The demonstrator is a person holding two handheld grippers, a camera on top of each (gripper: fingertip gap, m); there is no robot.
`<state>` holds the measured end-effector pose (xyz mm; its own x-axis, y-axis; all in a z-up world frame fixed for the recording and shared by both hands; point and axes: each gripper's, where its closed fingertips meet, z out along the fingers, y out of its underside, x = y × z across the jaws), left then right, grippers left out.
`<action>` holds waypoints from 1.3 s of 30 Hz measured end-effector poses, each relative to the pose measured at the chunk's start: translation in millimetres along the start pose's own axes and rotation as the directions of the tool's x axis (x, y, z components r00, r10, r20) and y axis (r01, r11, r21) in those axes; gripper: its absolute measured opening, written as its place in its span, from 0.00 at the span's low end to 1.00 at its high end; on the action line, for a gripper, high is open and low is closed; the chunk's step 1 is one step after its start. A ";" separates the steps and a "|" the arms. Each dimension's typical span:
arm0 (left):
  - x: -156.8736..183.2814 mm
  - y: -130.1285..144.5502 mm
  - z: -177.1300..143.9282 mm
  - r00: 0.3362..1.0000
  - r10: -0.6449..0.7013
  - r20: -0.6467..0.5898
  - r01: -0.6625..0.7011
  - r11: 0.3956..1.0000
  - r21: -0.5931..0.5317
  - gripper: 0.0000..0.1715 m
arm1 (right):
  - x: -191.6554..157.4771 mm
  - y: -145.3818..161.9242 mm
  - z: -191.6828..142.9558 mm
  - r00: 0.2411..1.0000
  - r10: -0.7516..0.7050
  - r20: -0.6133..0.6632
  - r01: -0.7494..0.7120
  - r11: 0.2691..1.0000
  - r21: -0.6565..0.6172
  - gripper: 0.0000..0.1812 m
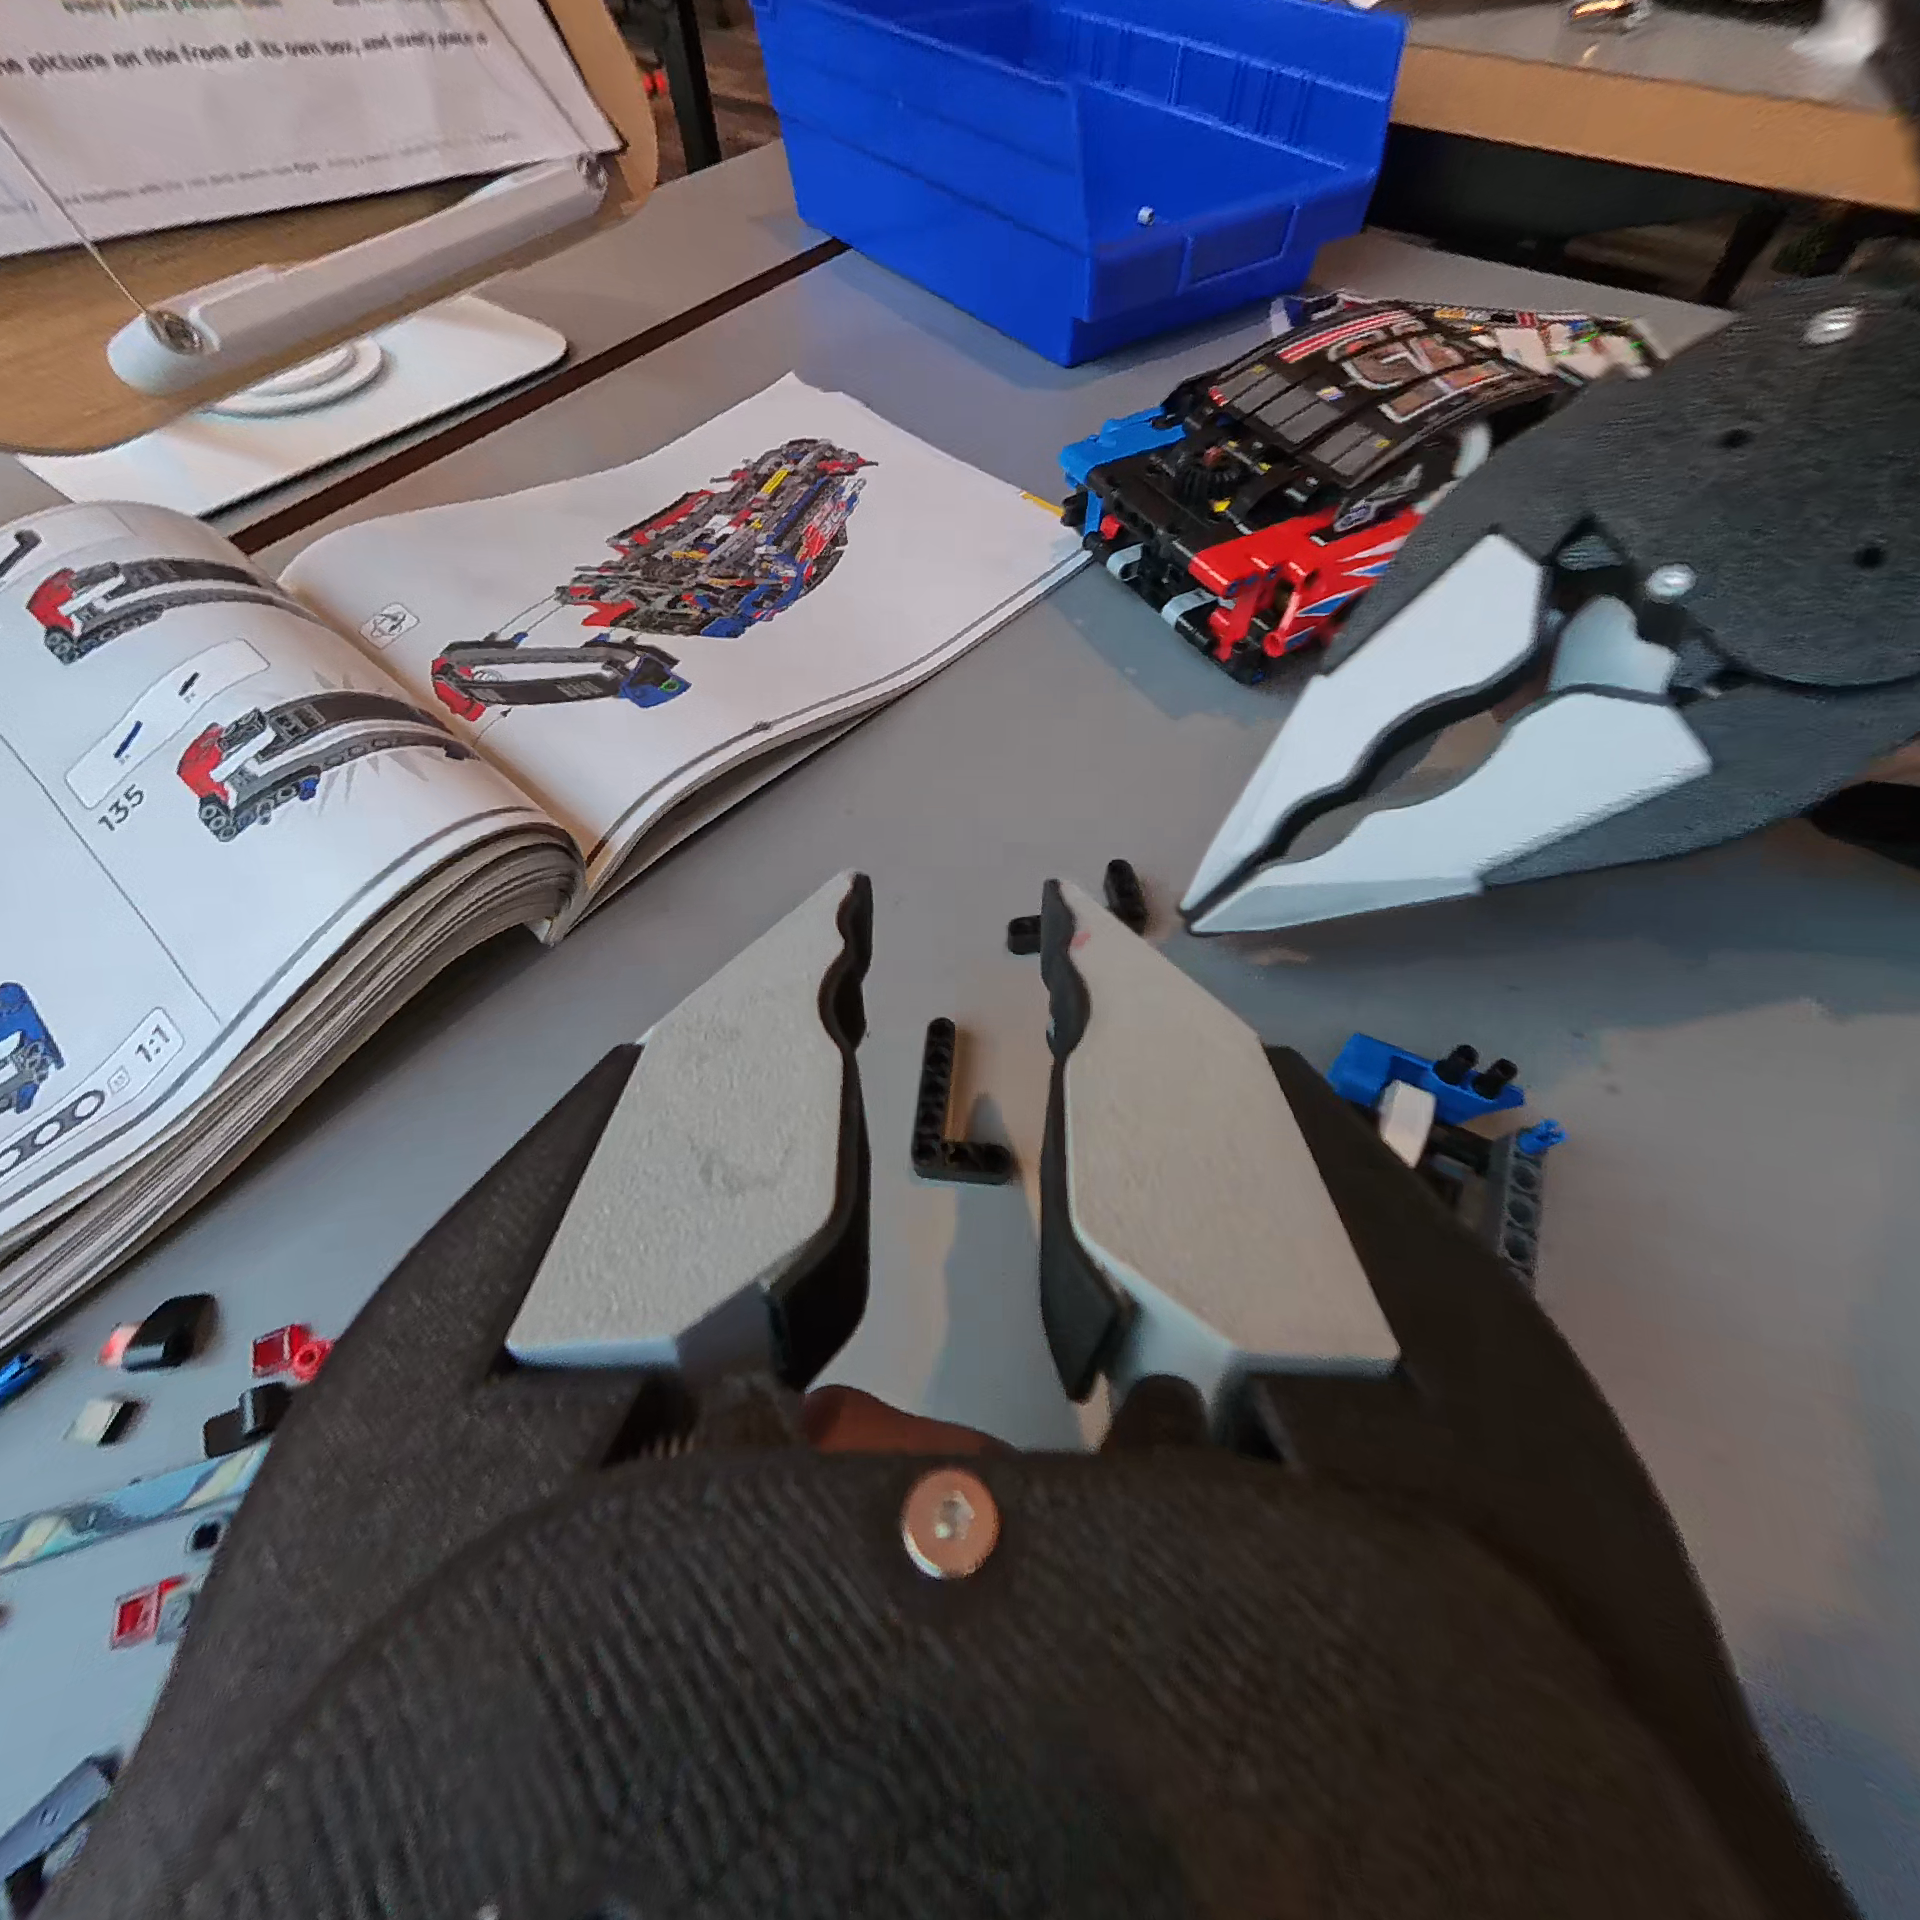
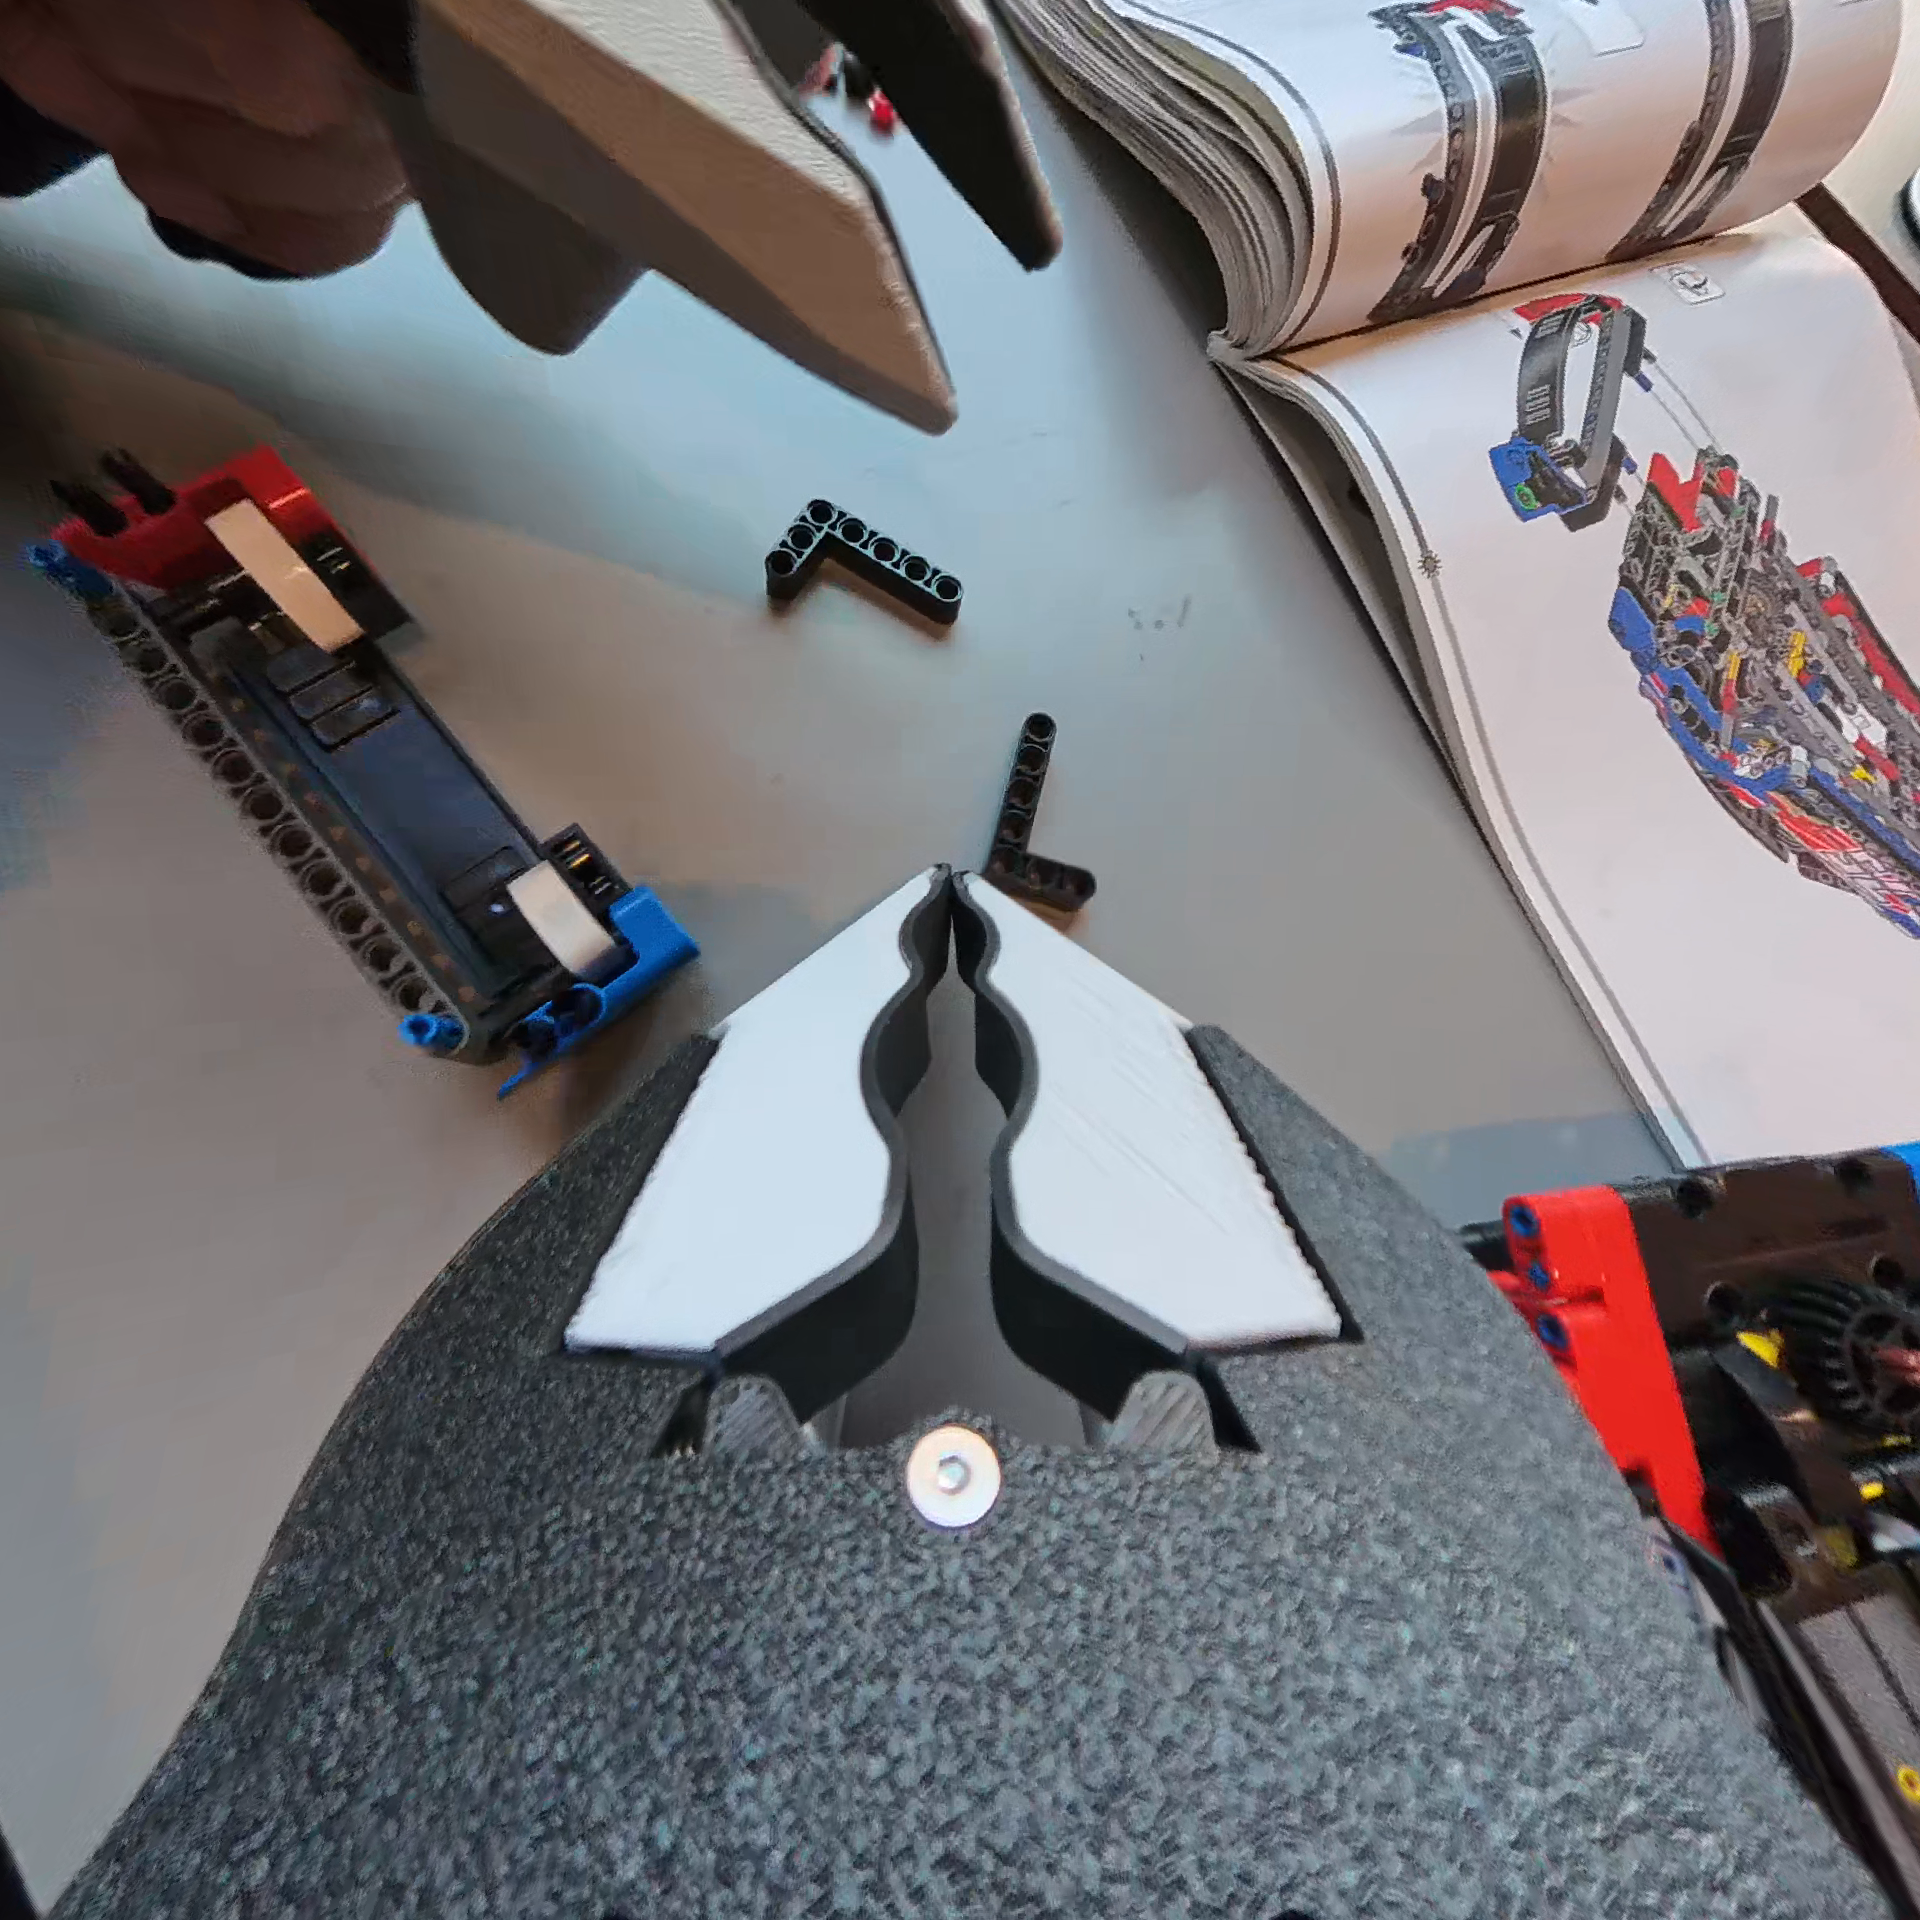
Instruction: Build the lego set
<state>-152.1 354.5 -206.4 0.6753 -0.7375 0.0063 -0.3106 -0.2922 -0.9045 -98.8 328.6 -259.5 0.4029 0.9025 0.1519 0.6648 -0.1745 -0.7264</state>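
My left gripper [image 1: 956,899] is open and hovers over the grey table [image 1: 1039,748]. A black L-shaped beam [image 1: 951,1101] lies flat on the table between its fingers, untouched by the pads; it also shows in the right wrist view [image 2: 862,561]. My right gripper [image 2: 951,878] is shut, tips together with nothing visible between them. A second black L-shaped beam [image 2: 1029,821] lies on the table just right of its tips, and in the left wrist view [image 1: 1124,894] it is partly behind my left finger. The right gripper [image 1: 1195,914] shows there too, shut.
The open instruction book [image 1: 520,675] lies to the left. The part-built black, red and blue car body [image 1: 1278,499] sits beyond, near a blue bin [image 1: 1081,156]. A long sub-assembly with red and blue ends [image 2: 343,769] lies nearby. Several small loose pieces [image 1: 156,1351] sit at the near left. Left tips to right tips: about 8 cm.
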 end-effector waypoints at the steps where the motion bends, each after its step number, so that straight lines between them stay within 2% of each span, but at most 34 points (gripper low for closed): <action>1: -4.5 -1.0 0.1 1.000 -0.011 0.026 0.012 1.000 -0.021 0.18 | -1.2 0.5 -2.9 1.000 -0.003 0.005 0.003 1.000 0.007 0.00; 5: -24.1 -32.5 -10.1 0.993 0.004 0.115 0.000 0.999 -0.035 0.17 | 3.1 3.3 -9.7 1.000 -0.009 -0.006 0.010 0.999 0.039 0.02; 7: -37.4 -47.4 -8.8 0.992 0.022 0.125 -0.011 0.997 -0.082 0.17 | 2.3 5.5 -9.2 1.000 0.004 0.006 -0.004 0.998 0.056 0.02; 9: -62.3 -62.0 -0.1 0.984 0.051 0.171 -0.032 0.993 -0.110 0.17 | -0.8 5.4 -7.2 1.000 0.021 0.021 -0.023 0.996 0.092 0.03; 11: -88.4 -65.6 16.8 0.979 0.067 0.191 -0.034 0.985 -0.172 0.17 | 2.7 4.3 -8.6 1.000 -0.004 -0.019 0.006 0.994 0.106 0.03; 16: -147.2 -55.1 69.5 0.966 0.134 0.222 -0.064 0.953 -0.297 0.12 | 5.1 1.7 -12.0 0.997 -0.038 -0.072 0.048 0.990 0.134 0.00; 21: -189.9 -36.9 92.3 0.960 0.181 0.215 -0.075 0.902 -0.425 0.09 | 2.9 4.8 -9.1 0.991 -0.089 -0.096 0.099 0.989 0.107 0.00; 23: -211.8 -10.4 86.5 0.940 0.230 0.253 -0.058 0.836 -0.545 0.00 | 3.0 4.8 -9.3 0.990 -0.092 -0.102 0.103 0.989 0.107 0.00; 25: -226.4 23.4 75.2 0.915 0.321 0.246 -0.083 0.745 -0.662 0.00 | 2.4 5.4 -8.7 0.991 -0.091 -0.095 0.101 0.990 0.103 0.00; 26: -231.0 35.0 71.1 0.901 0.360 0.241 -0.104 0.720 -0.686 0.00 | 2.1 5.8 -8.5 0.992 -0.091 -0.091 0.100 0.990 0.101 0.00; 28: -235.5 38.1 67.4 0.881 0.389 0.270 -0.123 0.739 -0.663 0.00 | 1.6 6.6 -7.6 0.992 -0.090 -0.084 0.098 0.991 0.094 0.00; 32: -235.7 39.6 63.3 0.893 0.336 0.301 -0.068 0.760 -0.646 0.00 | 1.2 8.7 -5.4 0.994 -0.086 -0.072 0.092 0.993 0.077 0.00; 39: -236.0 38.2 61.8 0.881 0.361 0.306 -0.089 0.761 -0.642 0.00 | 1.2 10.6 -3.6 0.995 -0.078 -0.062 0.081 0.995 0.062 0.00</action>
<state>-281.9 555.1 -268.8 0.6871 -0.5692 -0.4515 -0.7265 -0.5474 -0.4153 -89.0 326.4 -264.6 0.3883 0.8872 0.2489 0.6549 -0.0757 -0.7519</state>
